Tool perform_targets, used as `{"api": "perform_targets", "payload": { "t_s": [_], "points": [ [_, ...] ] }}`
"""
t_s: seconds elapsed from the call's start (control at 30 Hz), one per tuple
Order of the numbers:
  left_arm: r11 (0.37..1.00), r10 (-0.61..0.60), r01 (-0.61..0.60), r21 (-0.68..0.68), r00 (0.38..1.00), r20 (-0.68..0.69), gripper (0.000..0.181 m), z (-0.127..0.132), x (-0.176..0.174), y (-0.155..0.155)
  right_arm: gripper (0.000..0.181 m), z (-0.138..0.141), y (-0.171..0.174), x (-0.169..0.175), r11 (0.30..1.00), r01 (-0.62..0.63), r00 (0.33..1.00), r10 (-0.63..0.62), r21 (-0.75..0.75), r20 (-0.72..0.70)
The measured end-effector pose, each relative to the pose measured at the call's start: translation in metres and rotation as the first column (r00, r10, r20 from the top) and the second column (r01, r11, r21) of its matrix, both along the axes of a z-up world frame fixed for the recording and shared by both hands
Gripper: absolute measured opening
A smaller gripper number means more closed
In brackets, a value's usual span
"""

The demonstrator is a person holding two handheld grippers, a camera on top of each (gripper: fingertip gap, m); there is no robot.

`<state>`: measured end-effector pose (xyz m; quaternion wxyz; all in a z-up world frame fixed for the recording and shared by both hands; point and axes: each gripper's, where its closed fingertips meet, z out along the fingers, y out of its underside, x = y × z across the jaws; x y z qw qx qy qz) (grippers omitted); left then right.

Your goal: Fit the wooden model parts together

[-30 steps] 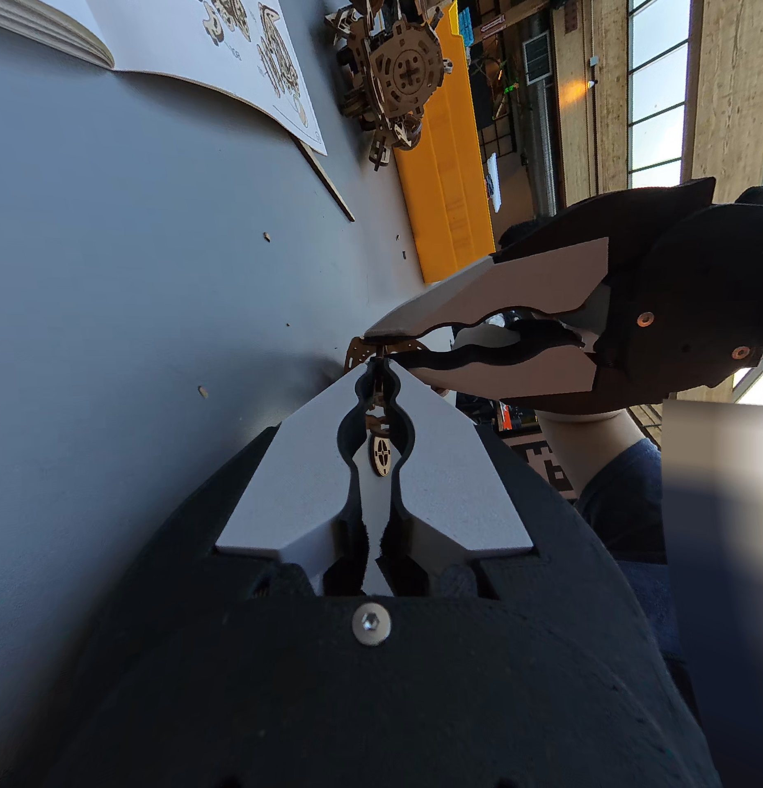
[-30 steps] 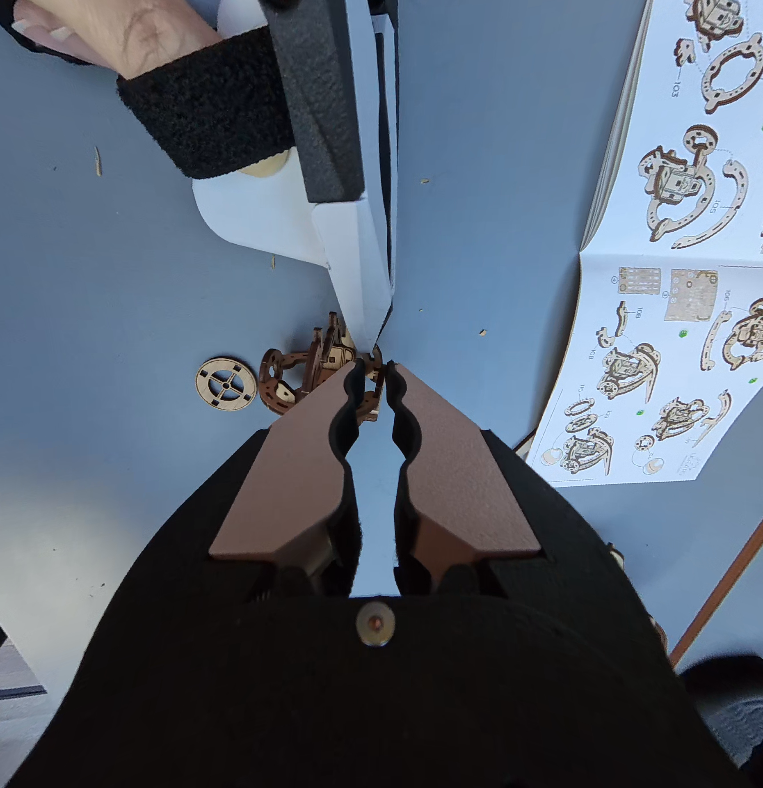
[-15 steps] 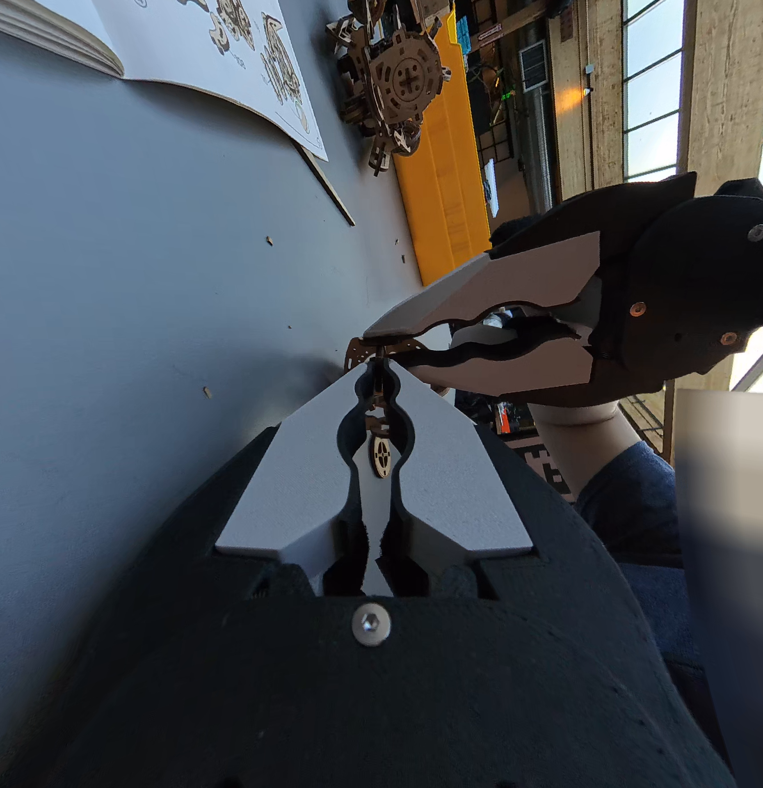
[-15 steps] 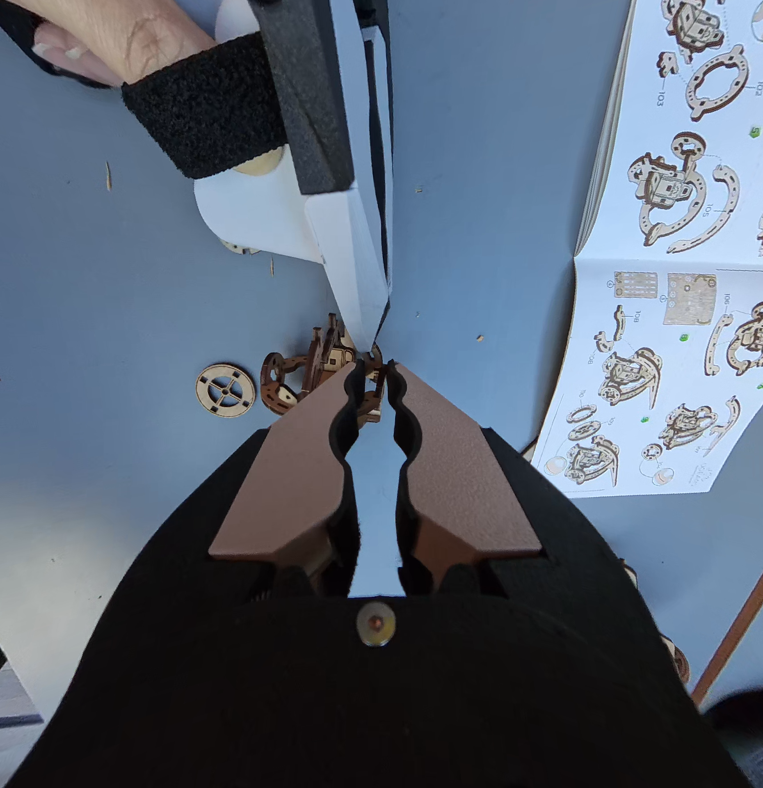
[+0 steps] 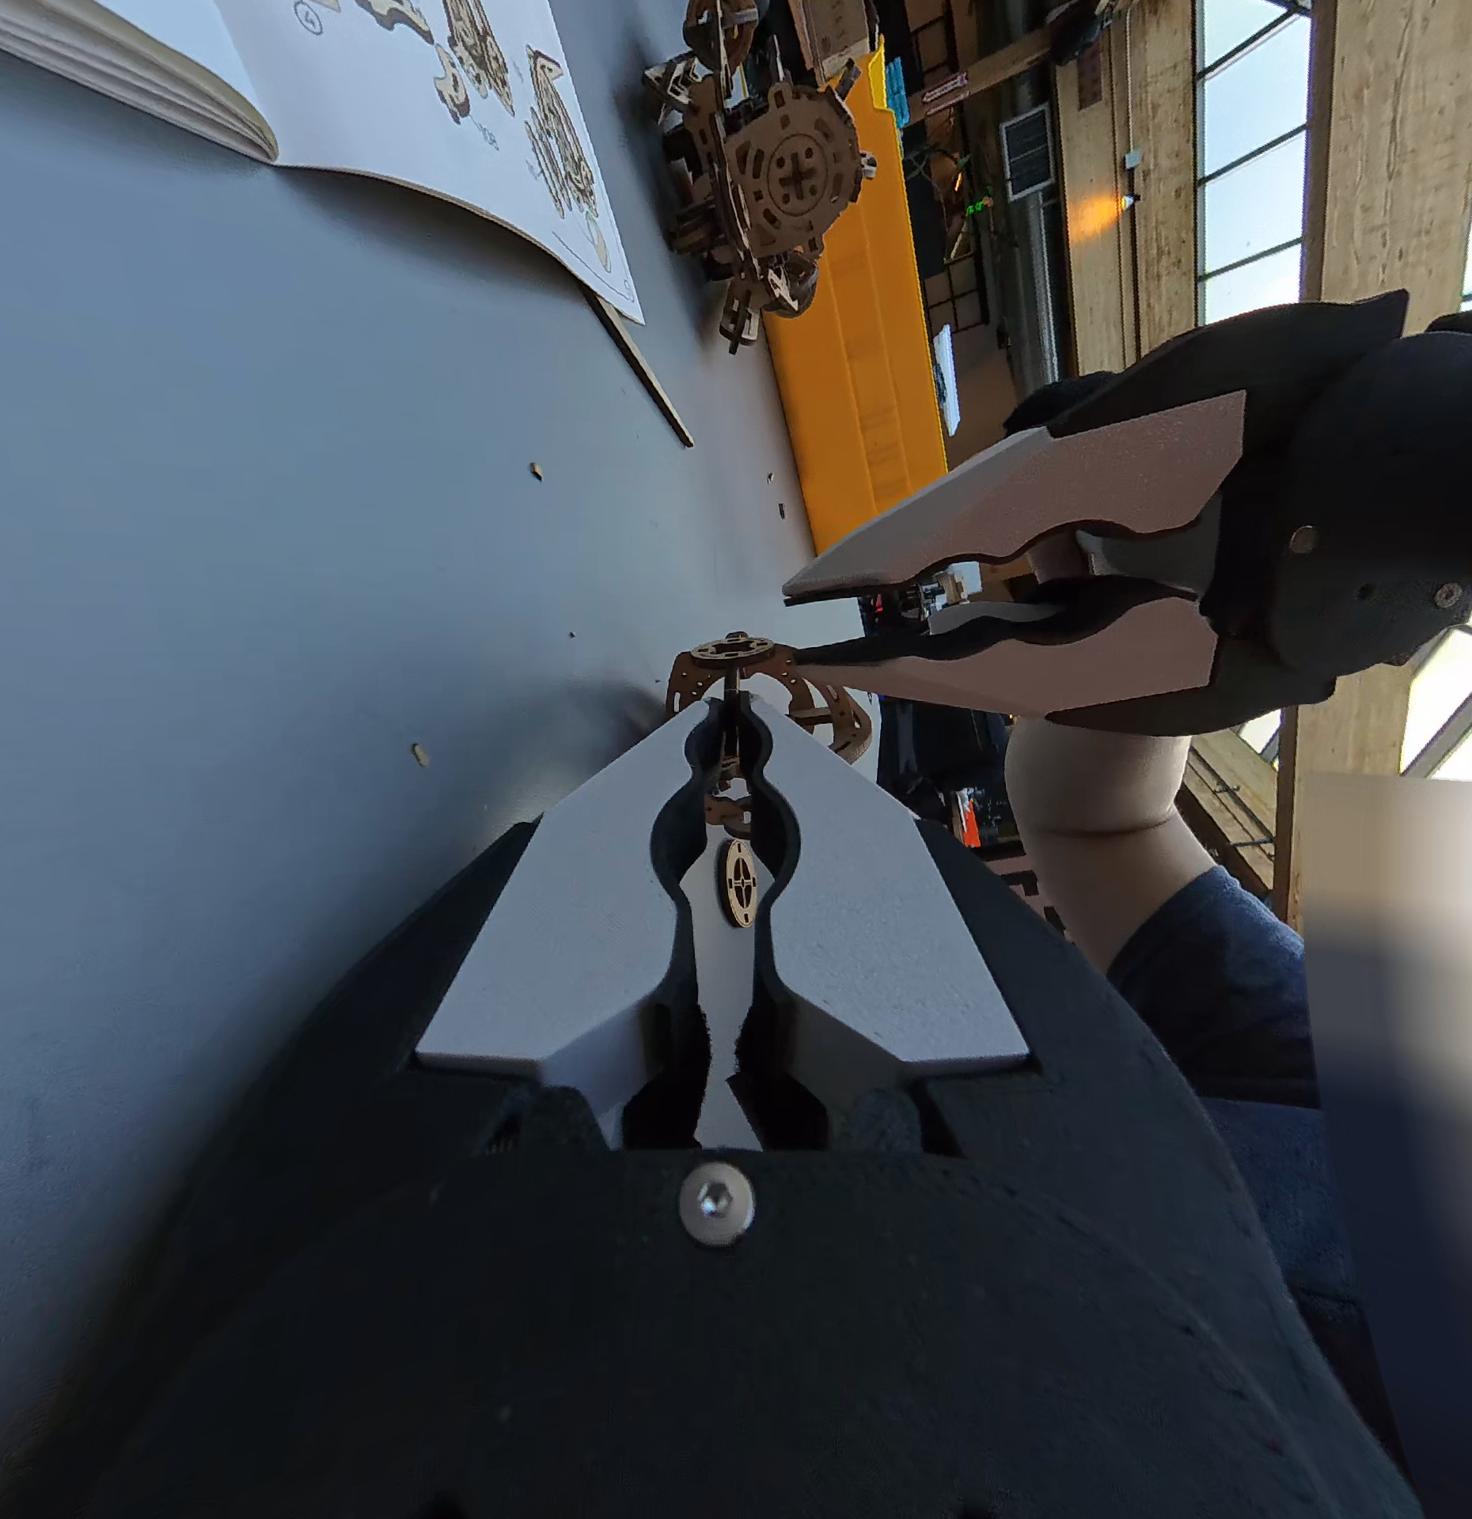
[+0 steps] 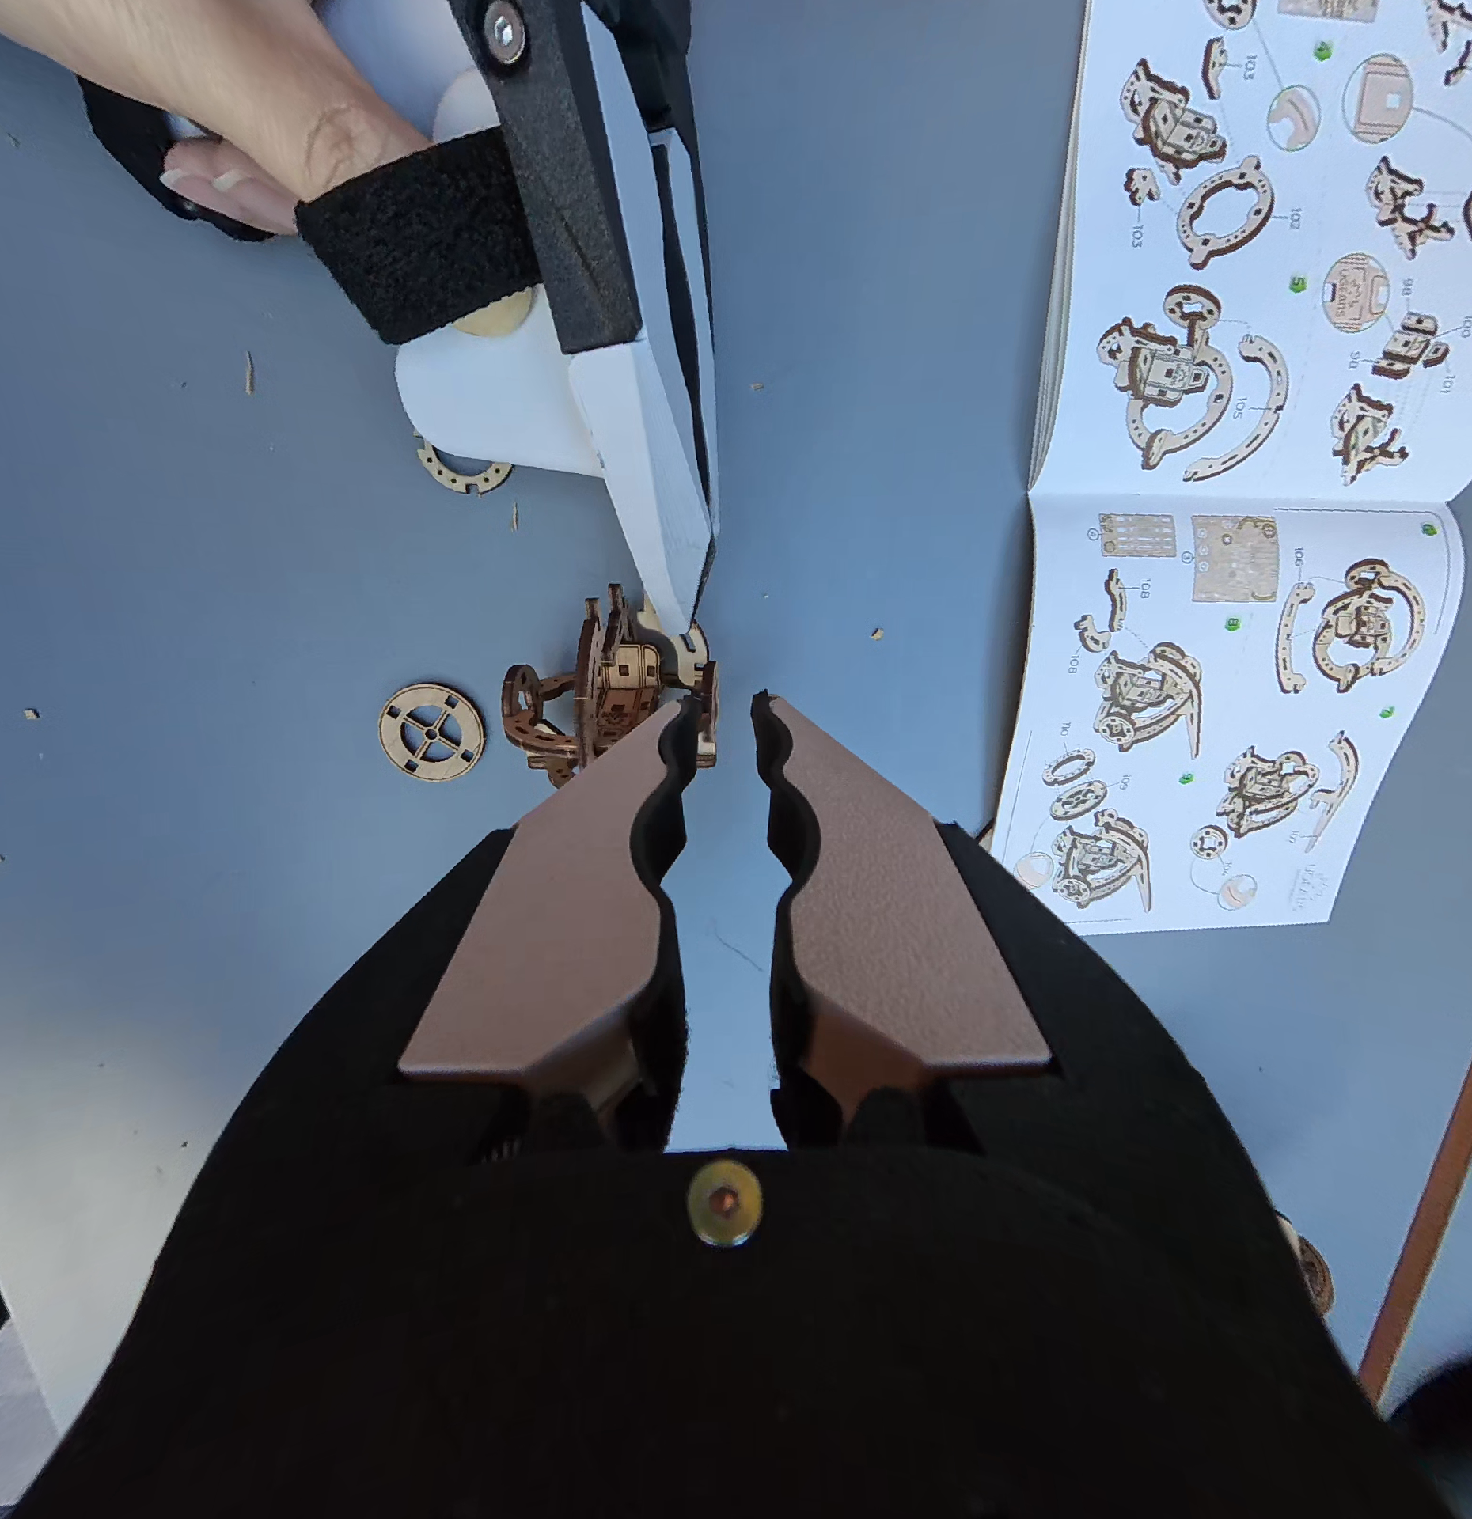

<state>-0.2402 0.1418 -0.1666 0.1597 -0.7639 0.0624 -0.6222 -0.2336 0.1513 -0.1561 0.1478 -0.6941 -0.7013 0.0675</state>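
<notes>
My left gripper (image 5: 729,713), with white fingers, is shut on the edge of a small wooden model assembly (image 5: 767,682) and holds it just above the grey table. In the right wrist view the left gripper (image 6: 690,610) comes down from the top onto the same assembly (image 6: 609,690). My right gripper (image 6: 729,703), with brown fingers, is open and empty. Its left fingertip sits right beside the assembly. In the left wrist view the right gripper (image 5: 794,622) reaches in from the right with its jaws apart. A loose wooden wheel disc (image 6: 431,731) lies on the table left of the assembly.
An open instruction booklet (image 6: 1251,493) lies to the right. A curved wooden ring piece (image 6: 461,475) lies under the left gripper's body. A larger built wooden model (image 5: 766,189) and a yellow bin (image 5: 864,329) stand at the far end. Wood chips dot the grey table (image 6: 182,534). The tips of both grippers are at nearly the same place. From either gripper's tips it is about 9 cm to the loose wooden wheel disc (image 6: 431,731).
My right gripper has opened and let go of the wooden assembly. The left gripper keeps its hold and has hardly moved.
</notes>
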Motion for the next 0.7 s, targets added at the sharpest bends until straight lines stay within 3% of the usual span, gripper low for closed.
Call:
{"api": "perform_targets", "payload": {
  "t_s": [0.7],
  "points": [
    [1.000, 0.001, -0.001, 0.010, 1.000, -0.009, 0.001, 0.000, 0.001, 0.000, 0.013, -0.007, -0.004, -0.007, 0.993, 0.041, 0.997, -0.033, -0.111, 0.071]
  ]
}}
